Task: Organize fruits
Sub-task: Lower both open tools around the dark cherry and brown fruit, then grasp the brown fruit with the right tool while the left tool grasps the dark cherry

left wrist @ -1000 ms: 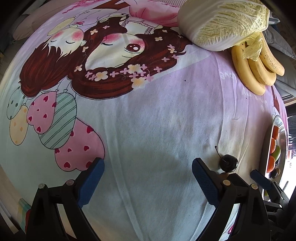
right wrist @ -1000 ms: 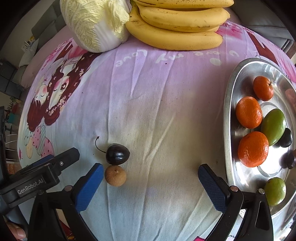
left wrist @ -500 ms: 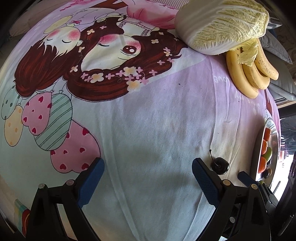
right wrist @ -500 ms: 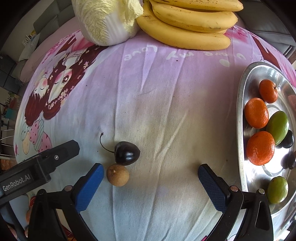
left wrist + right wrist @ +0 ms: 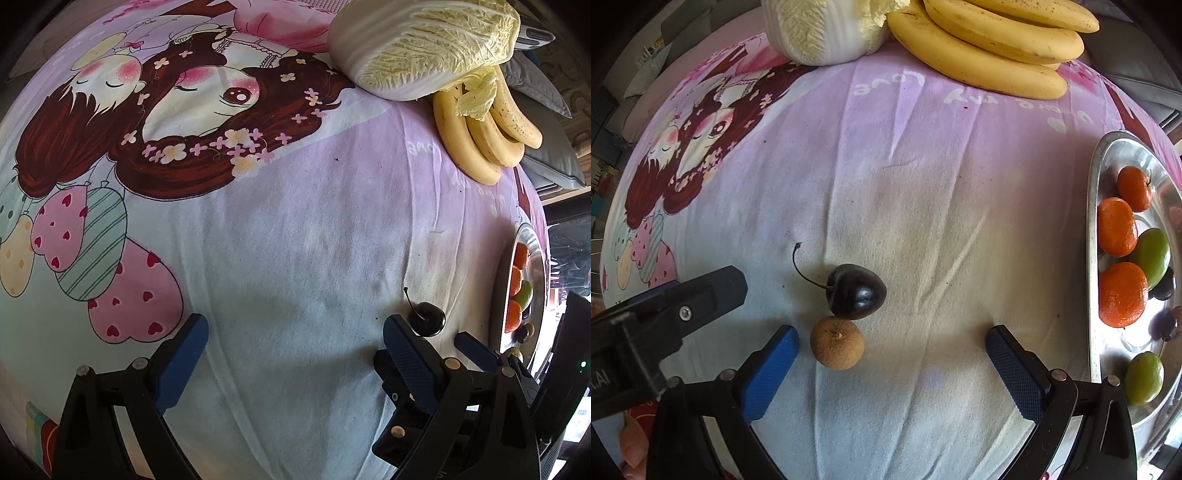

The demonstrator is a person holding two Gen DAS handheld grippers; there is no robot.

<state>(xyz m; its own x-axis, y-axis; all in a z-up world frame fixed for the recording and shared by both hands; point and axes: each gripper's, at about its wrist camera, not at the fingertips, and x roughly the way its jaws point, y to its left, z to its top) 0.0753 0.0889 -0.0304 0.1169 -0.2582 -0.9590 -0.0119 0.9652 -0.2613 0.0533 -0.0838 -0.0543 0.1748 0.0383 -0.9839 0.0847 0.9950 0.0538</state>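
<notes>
A dark cherry (image 5: pixel 857 291) with a stem and a brown longan (image 5: pixel 837 342) lie touching on the cartoon-print cloth. My right gripper (image 5: pixel 892 365) is open, and the longan sits just inside its left finger. The cherry also shows in the left wrist view (image 5: pixel 428 319), just past my right finger there. My left gripper (image 5: pixel 291 354) is open and empty over bare cloth. A silver tray (image 5: pixel 1094 236) at the right holds several oranges (image 5: pixel 1116 226), green fruits (image 5: pixel 1151 255) and dark fruits.
A bunch of bananas (image 5: pixel 993 48) and a napa cabbage (image 5: pixel 827 29) lie at the far edge of the cloth. The left gripper's body (image 5: pixel 665 314) shows at the left of the right wrist view. Grey cushions lie beyond the bananas.
My right gripper has moved forward and left, so the cherry and longan now sit closer between its fingers. The left gripper has drifted slightly; both stay open.
</notes>
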